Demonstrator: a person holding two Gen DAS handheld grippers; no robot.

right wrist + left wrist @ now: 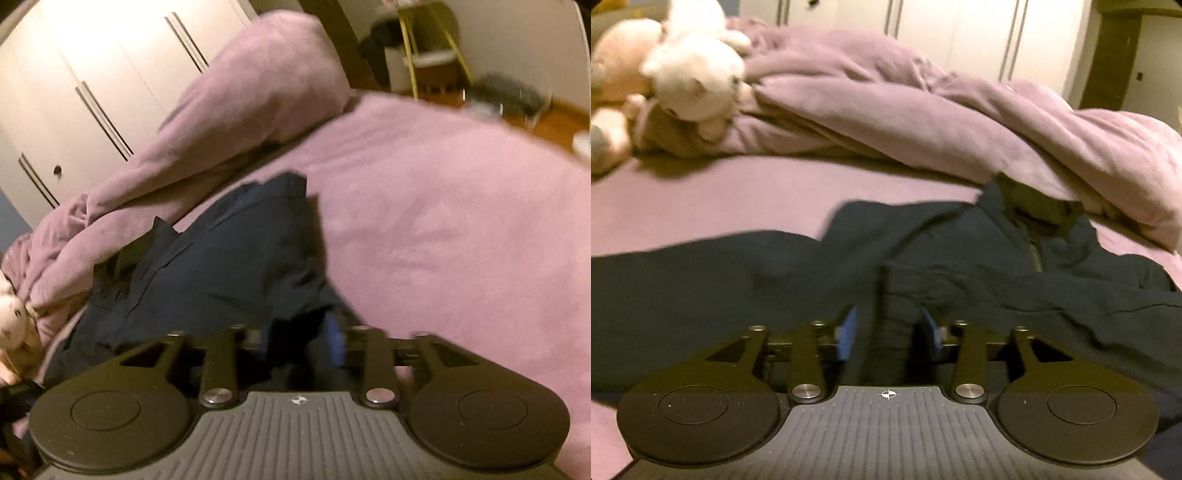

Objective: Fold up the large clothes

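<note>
A dark navy zip-up jacket [960, 258] lies spread on the pink bed sheet [720, 199]. Its collar and zipper lie toward the far right in the left wrist view. My left gripper [892, 332] is shut on a ribbed fold of the jacket, with the blue pads [849, 332] on either side of it. In the right wrist view the jacket [221, 266] lies bunched at the left. My right gripper [299, 343] is shut on a dark edge of the jacket, which hangs between the pads [336, 343].
A rumpled pink duvet [923, 122] lies along the far side of the bed. Plush toys [690, 74] sit at the far left. White wardrobe doors [92, 81] stand behind. The sheet [461, 221] stretches bare to the right, with a chair [424, 48] and wooden floor beyond.
</note>
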